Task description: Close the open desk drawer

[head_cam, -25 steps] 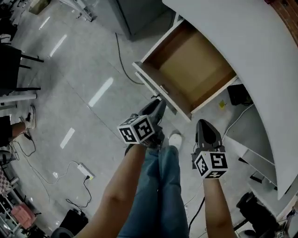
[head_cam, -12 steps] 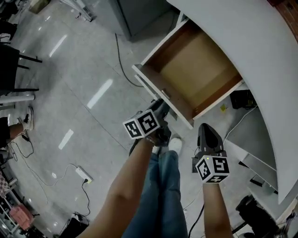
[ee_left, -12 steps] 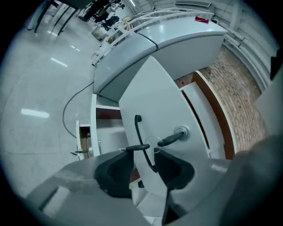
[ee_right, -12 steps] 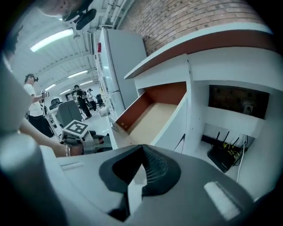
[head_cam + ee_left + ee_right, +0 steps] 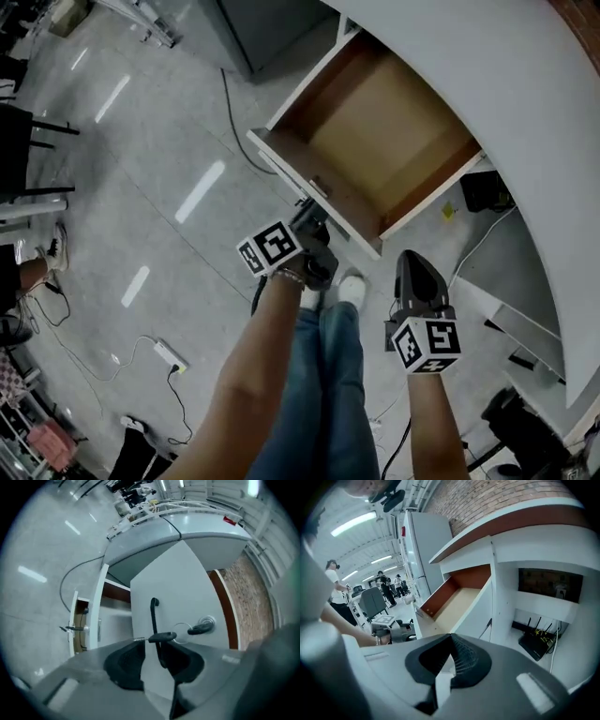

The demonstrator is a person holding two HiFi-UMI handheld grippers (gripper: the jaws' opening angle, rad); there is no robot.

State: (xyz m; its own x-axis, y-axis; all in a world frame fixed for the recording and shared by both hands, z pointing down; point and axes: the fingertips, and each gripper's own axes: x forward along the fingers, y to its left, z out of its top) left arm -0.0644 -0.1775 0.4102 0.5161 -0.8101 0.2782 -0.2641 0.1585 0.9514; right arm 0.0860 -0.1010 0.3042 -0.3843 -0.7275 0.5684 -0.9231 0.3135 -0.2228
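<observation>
The white desk drawer point(image 5: 380, 127) stands pulled out, its brown inside bare; it also shows in the right gripper view point(image 5: 457, 603). My left gripper point(image 5: 314, 211) is up against the drawer's white front. In the left gripper view its jaws point(image 5: 153, 645) straddle the thin black handle point(image 5: 153, 616), which lies close to the right finger; a gap remains on the other side. These jaws have just been closing, with the handle between them. Keys point(image 5: 200, 626) hang from the lock beside it. My right gripper point(image 5: 413, 262) hangs shut and holds nothing, right of the drawer point(image 5: 449, 644).
The curved white desk top point(image 5: 487, 84) runs along the right. A black router point(image 5: 534, 643) and cables sit under the desk. The person's legs and shoes point(image 5: 352, 289) are below the drawer. A cable point(image 5: 232, 117) and power strip point(image 5: 169, 354) lie on the floor.
The left gripper has rolled and shifted slightly along the drawer's front at the handle. The right gripper has stayed where it was. The drawer stands as far out as before.
</observation>
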